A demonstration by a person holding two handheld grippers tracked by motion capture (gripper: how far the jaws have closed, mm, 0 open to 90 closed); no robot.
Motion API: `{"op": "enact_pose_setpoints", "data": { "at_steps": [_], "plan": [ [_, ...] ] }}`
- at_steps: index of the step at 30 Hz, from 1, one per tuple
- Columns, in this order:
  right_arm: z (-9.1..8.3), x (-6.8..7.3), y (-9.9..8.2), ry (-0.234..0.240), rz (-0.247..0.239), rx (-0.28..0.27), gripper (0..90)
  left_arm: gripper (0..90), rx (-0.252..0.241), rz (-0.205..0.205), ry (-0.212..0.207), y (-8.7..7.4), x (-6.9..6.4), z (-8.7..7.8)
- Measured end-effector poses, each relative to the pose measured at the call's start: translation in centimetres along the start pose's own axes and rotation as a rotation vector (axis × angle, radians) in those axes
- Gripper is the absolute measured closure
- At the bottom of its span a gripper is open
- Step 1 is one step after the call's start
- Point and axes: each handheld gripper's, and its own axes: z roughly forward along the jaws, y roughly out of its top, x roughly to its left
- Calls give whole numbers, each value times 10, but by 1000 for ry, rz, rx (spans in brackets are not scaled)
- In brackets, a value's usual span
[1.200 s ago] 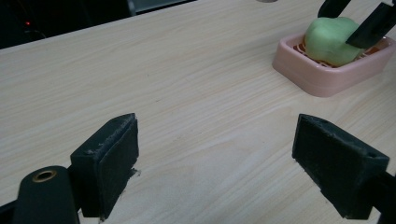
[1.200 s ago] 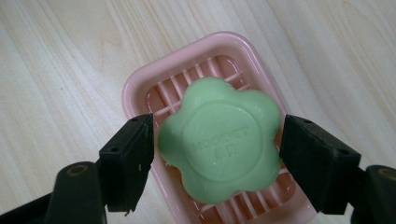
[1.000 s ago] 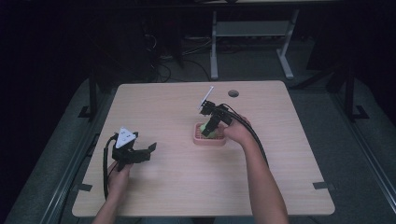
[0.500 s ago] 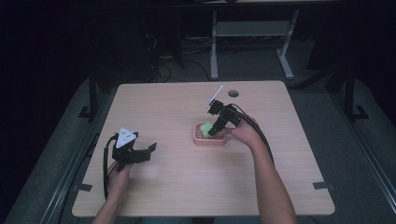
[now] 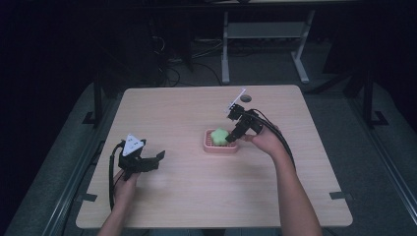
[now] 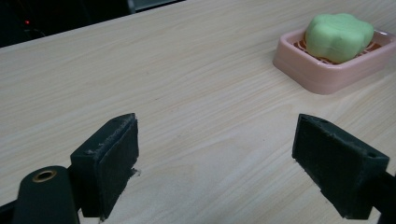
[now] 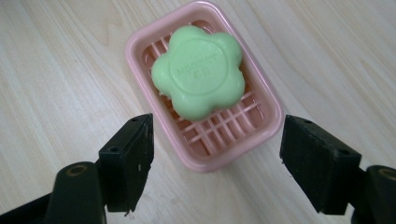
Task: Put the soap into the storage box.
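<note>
A green flower-shaped soap (image 7: 198,71) (image 5: 219,136) (image 6: 338,36) lies in a pink slatted soap dish (image 7: 266,100) (image 5: 210,146) (image 6: 312,70) near the middle of the table. My right gripper (image 7: 215,163) (image 5: 232,137) hovers just above the dish's near end, jaws wide open and empty, the soap beyond them. My left gripper (image 6: 215,170) (image 5: 155,160) rests low over bare wood at the table's left front, open and empty, with the dish far off to its right.
The light wooden table (image 5: 187,108) has a small dark round hole (image 5: 245,99) near its far edge. A white table frame (image 5: 260,32) and cables stand on the dark floor behind. Bare wood surrounds the dish.
My right gripper has drawn back from the dish toward the right and opened, leaving the green soap uncovered in the dish. The left gripper has stayed put.
</note>
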Motion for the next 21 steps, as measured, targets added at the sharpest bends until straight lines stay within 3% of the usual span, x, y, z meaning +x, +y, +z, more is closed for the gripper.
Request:
{"op": "enact_pose_setpoints", "data": {
  "at_steps": [8, 21],
  "plan": [
    [-4, -5, -13, -4, 30, 1, 255, 143, 10, 2, -1, 0, 1, 0],
    [-18, -3, -23, -14, 34, -32, 255, 143, 10, 5, -4, 0, 0, 0]
  ]
}}
